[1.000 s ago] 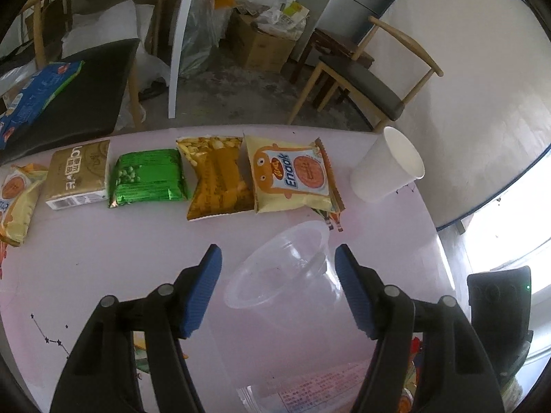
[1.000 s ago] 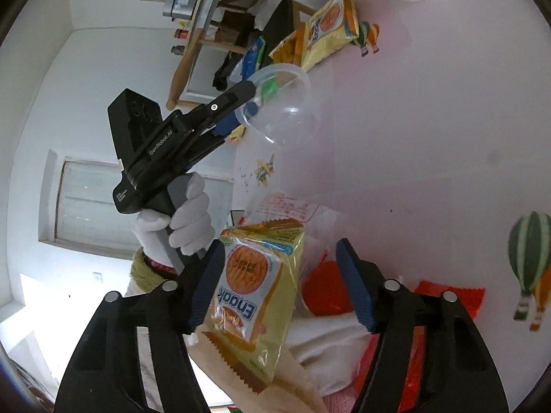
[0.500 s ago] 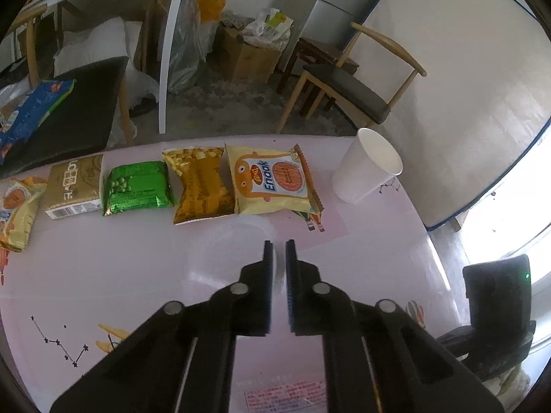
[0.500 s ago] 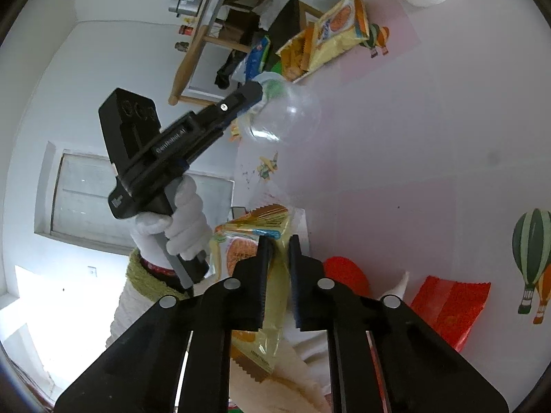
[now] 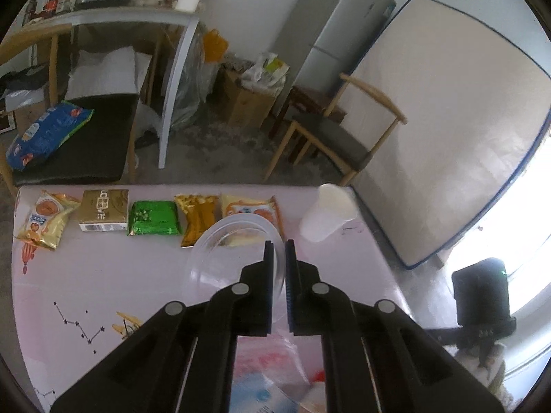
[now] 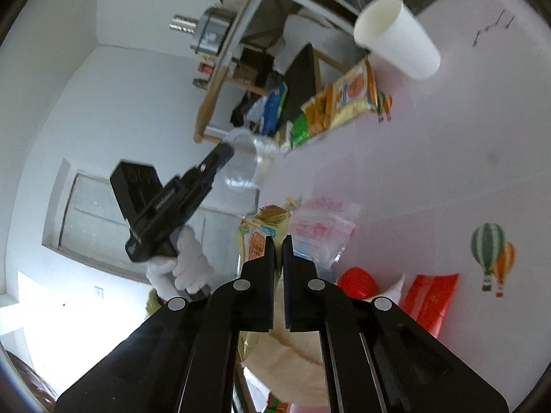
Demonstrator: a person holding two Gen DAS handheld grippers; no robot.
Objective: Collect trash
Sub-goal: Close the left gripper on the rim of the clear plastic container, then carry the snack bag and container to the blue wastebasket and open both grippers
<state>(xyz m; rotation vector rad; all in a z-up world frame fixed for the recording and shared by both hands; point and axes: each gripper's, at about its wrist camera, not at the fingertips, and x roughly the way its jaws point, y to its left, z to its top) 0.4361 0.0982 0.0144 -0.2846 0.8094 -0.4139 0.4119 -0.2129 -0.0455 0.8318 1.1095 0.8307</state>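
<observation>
My left gripper (image 5: 279, 246) is shut on the rim of a clear plastic cup (image 5: 220, 254), held up off the pink table (image 5: 103, 275). The right wrist view shows the same cup (image 6: 246, 168) hanging in the air from that gripper (image 6: 227, 149), which a white-gloved hand (image 6: 187, 265) holds. My right gripper (image 6: 279, 241) has its jaws closing tight on a yellow snack packet (image 6: 255, 237), lifted above a clear bag with pink print (image 6: 320, 227).
A white paper cup (image 5: 327, 218) stands at the table's far right. Several snack packets line the far edge, among them a green one (image 5: 153, 218) and a tan box (image 5: 103, 210). Red wrappers (image 6: 430, 296) lie near me. A wooden chair (image 5: 330, 137) stands beyond.
Both grippers went from open to shut, the left on the clear cup's rim, the right on the yellow packet. Both have since risen, lifting what they hold off the table.
</observation>
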